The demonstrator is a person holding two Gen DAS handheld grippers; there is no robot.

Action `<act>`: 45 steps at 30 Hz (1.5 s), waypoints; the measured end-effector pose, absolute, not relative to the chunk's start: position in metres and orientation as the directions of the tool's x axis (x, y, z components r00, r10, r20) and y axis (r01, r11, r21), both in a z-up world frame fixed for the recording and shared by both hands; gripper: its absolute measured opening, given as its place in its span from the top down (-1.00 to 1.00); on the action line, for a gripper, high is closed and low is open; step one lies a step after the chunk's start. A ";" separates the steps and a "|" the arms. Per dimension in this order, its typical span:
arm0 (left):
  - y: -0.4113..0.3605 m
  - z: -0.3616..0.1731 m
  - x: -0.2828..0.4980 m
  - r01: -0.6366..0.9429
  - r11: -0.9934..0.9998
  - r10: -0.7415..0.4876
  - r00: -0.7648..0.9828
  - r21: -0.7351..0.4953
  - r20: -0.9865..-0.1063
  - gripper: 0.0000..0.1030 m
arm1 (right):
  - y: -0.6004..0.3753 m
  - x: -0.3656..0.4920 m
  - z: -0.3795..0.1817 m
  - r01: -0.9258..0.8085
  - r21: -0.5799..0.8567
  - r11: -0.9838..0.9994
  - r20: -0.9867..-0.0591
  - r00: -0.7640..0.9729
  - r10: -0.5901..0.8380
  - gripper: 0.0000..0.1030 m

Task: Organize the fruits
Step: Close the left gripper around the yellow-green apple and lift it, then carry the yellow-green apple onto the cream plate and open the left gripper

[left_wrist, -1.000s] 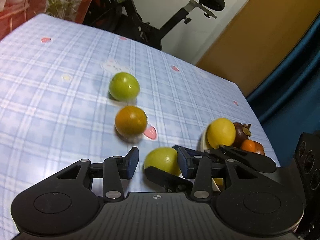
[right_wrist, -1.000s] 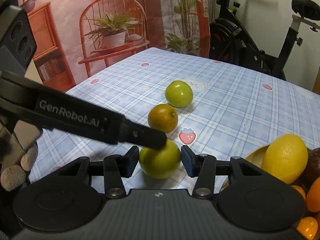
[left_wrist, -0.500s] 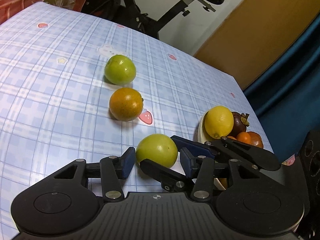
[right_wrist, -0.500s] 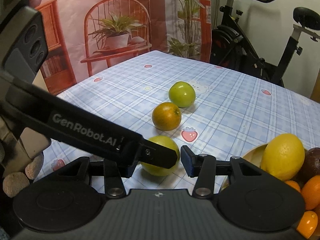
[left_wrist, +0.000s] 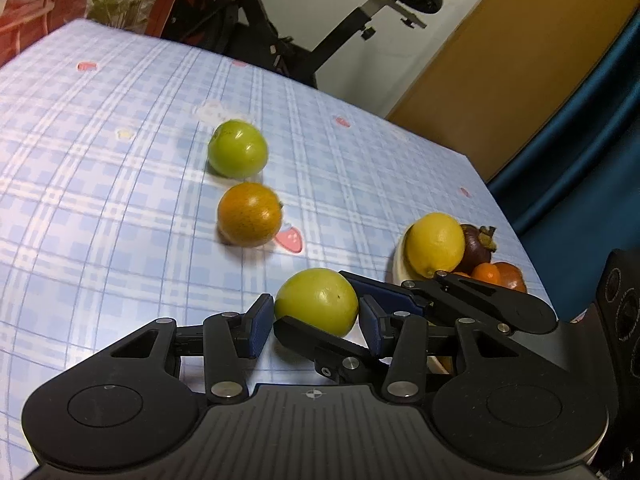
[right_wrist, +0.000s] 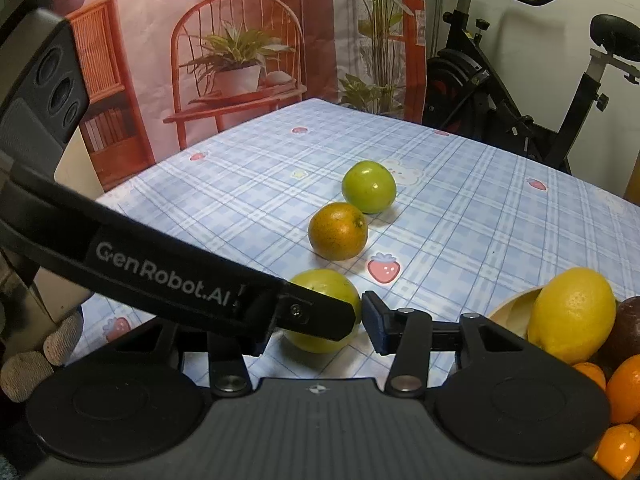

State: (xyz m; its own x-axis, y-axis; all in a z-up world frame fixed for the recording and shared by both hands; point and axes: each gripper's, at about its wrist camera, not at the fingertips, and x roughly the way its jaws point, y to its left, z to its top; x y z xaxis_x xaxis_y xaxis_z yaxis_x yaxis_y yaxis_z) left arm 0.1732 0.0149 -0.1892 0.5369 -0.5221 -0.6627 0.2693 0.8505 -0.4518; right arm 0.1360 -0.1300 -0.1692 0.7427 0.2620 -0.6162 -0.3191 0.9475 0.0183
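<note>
A yellow-green fruit (left_wrist: 316, 306) (right_wrist: 320, 284) rests on the blue checked tablecloth (left_wrist: 120, 200). Both grippers flank it. My left gripper (left_wrist: 316, 320) is open, with a thin gap between each blue pad and the fruit. My right gripper (right_wrist: 322, 316) is shut on the fruit from the other side; its fingers (left_wrist: 316, 338) cross under the left pads. One left finger (right_wrist: 200, 280) hides the right gripper's left pad. Beyond lie an orange (left_wrist: 249, 214) (right_wrist: 338, 230) and a green fruit (left_wrist: 237, 153) (right_wrist: 369, 186), in a line.
A pale bowl (left_wrist: 396, 272) (right_wrist: 516, 304) at the right holds a lemon (left_wrist: 434, 244) (right_wrist: 572, 316), a mangosteen (left_wrist: 476, 244) and small oranges (right_wrist: 624, 388). An exercise bike (right_wrist: 500, 92) stands past the far table edge. A gloved hand (right_wrist: 28, 364) is at the lower left.
The left gripper has shifted so the yellow-green fruit sits centred between its pads, not against the right pad, and its jaws stand slightly wider. The right gripper has stayed put.
</note>
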 end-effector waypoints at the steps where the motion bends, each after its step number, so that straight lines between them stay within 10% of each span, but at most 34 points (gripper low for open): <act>1: 0.014 -0.185 0.171 0.278 0.851 -0.521 0.546 -0.445 -0.656 0.04 | -0.130 0.134 -0.167 -0.318 0.018 0.948 -0.610 0.748 0.262 0.06; 23: -0.099 -0.129 0.150 0.550 0.785 -0.584 0.505 -0.284 -0.636 0.13 | -0.221 0.051 -0.121 -0.111 0.171 0.979 -0.446 0.877 0.177 0.07; 45: -0.186 -0.157 0.142 0.714 0.661 -0.626 0.353 -0.232 -0.695 0.15 | -0.286 -0.004 -0.137 0.127 0.246 0.961 -0.501 0.865 0.013 0.07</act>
State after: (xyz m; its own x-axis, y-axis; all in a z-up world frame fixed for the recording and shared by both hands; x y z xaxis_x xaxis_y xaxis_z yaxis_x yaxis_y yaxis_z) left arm 0.1422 -0.1860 -0.1566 0.3534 -0.6257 -0.6954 0.7137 0.6609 -0.2320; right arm -0.0042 -0.2864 -0.1365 0.8653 0.0134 -0.5011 0.1274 0.9610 0.2456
